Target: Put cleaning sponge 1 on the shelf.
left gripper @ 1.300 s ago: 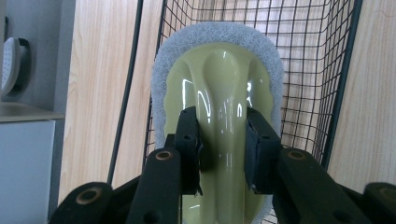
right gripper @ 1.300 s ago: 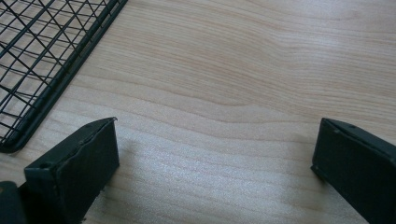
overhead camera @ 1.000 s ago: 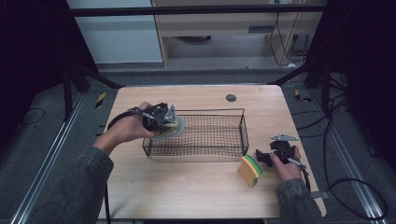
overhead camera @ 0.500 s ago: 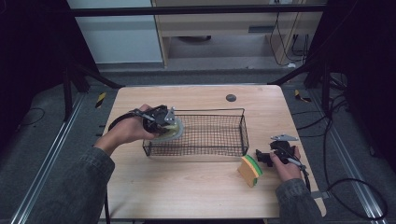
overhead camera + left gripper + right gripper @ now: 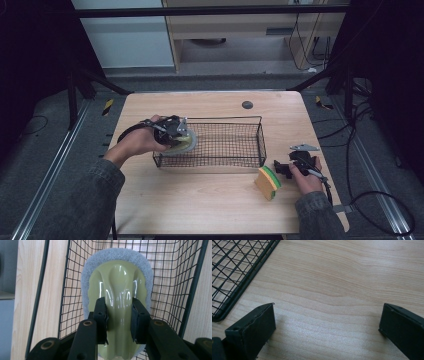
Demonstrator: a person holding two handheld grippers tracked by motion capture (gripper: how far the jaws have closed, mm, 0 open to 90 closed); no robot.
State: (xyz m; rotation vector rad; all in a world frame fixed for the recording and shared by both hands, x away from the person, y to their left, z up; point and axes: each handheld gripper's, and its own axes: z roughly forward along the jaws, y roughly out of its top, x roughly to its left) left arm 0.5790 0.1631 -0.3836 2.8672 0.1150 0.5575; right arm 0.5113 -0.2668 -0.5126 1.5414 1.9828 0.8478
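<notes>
A pale green scrubber (image 5: pixel 117 272) with a grey scouring pad round its rim is clamped by its raised handle in my left gripper (image 5: pixel 119 305). From the high view, that left gripper (image 5: pixel 181 139) holds the scrubber (image 5: pixel 189 145) at the left end of the black wire basket (image 5: pixel 261 135), just inside its wall. At the front right of the table my right gripper (image 5: pixel 281 169) rests low, beside a yellow and green sponge (image 5: pixel 268 182) standing on edge. In the right gripper view the right gripper (image 5: pixel 327 315) is open, with bare wood between its jaws.
A small dark round disc (image 5: pixel 247 104) lies near the table's far edge. The basket's corner (image 5: pixel 234 267) sits close to the upper left of the right jaws. Basket mesh (image 5: pixel 172 277) surrounds the scrubber. A cable (image 5: pixel 350 205) trails off the table's right side.
</notes>
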